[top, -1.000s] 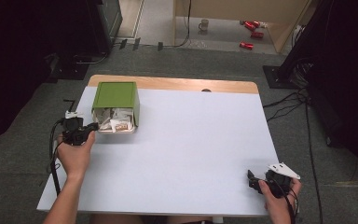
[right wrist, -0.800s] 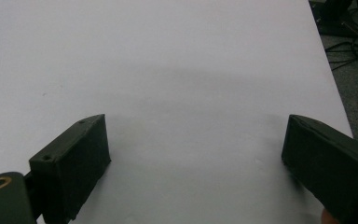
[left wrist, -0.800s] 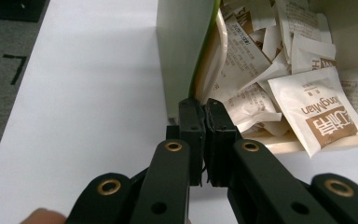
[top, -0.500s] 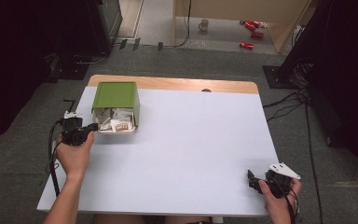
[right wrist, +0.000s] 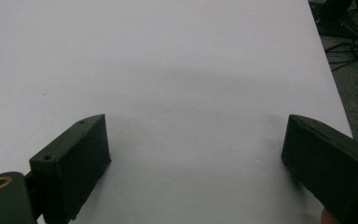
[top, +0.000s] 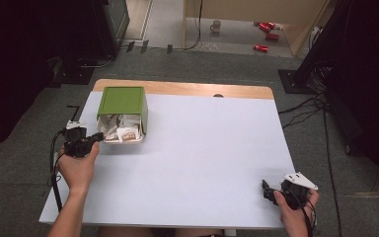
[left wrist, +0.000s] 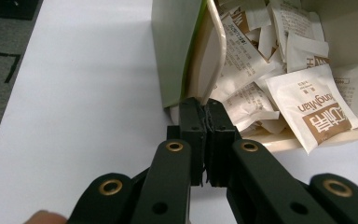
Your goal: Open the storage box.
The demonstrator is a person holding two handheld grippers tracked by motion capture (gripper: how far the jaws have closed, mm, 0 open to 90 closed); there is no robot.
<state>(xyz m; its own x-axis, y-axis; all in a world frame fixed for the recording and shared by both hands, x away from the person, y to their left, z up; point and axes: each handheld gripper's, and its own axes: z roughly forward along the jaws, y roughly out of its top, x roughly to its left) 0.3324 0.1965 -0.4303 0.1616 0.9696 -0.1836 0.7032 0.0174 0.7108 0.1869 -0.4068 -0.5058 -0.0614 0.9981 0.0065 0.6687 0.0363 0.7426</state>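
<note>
Green box (top: 122, 101) of sachets (left wrist: 310, 105) touching closed left gripper (left wrist: 206, 122) fingers, right gripper (right wrist: 193, 154) fingers spread wide, well apart.

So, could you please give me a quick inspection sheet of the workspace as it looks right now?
Surface: white table with a wooden strip along the far edge.
Job's things: green box on its side, its opening facing the person, with a cream tray inside it full of white sachets.
Clutter: nothing seen on the table.
Grippers: left tool shut, tips at the tray's near left corner; whether it pinches anything cannot be told. Right tool open and empty, at the table's near right corner.
Cables: one trails from the left tool; more on the floor at right.
Surroundings: grey carpet, a mug and red cans on the floor beyond.
</note>
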